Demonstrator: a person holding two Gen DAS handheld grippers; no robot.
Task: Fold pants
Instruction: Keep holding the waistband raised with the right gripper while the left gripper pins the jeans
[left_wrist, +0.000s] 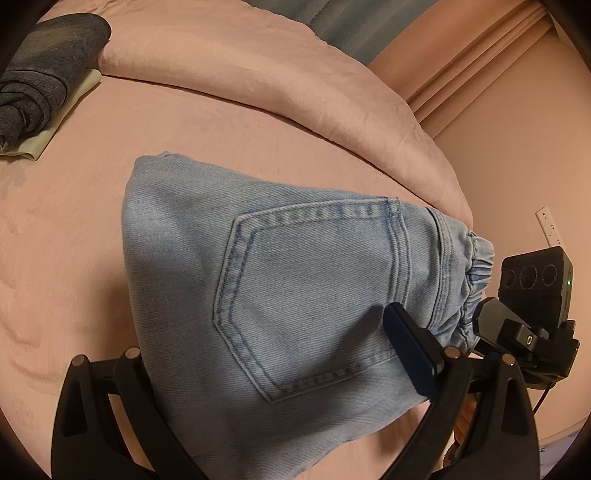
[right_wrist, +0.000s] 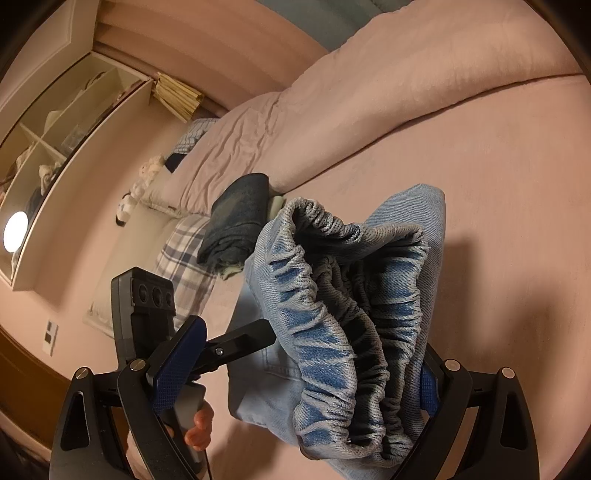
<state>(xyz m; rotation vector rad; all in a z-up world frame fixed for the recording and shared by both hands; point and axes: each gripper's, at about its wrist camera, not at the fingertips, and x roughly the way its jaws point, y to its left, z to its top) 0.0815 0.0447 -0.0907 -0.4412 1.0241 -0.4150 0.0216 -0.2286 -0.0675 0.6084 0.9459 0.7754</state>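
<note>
Folded light-blue jeans (left_wrist: 295, 280) lie back pocket up over the pink bed sheet (left_wrist: 110, 147). My left gripper (left_wrist: 266, 332) is open wide. Its right fingertip (left_wrist: 395, 321) shows its blue pad beside the pocket, and its left finger is hidden under the denim. In the right wrist view the elastic waistband (right_wrist: 332, 295) bunches close to the camera between the wide-apart fingers of my open right gripper (right_wrist: 314, 343). Its left pad (right_wrist: 177, 362) touches no cloth, and its right pad (right_wrist: 428, 384) sits behind the waistband. The left gripper's finger (right_wrist: 251, 338) reaches under the jeans.
A dark grey folded garment (left_wrist: 48, 74) rests on a pale cloth at the bed's far left. A rolled pink duvet (left_wrist: 258, 74) runs along the back. A plaid pillow (right_wrist: 184, 254), soft toys (right_wrist: 140, 184) and open shelves (right_wrist: 55, 147) lie beyond. A hand (right_wrist: 199, 424) holds the left gripper.
</note>
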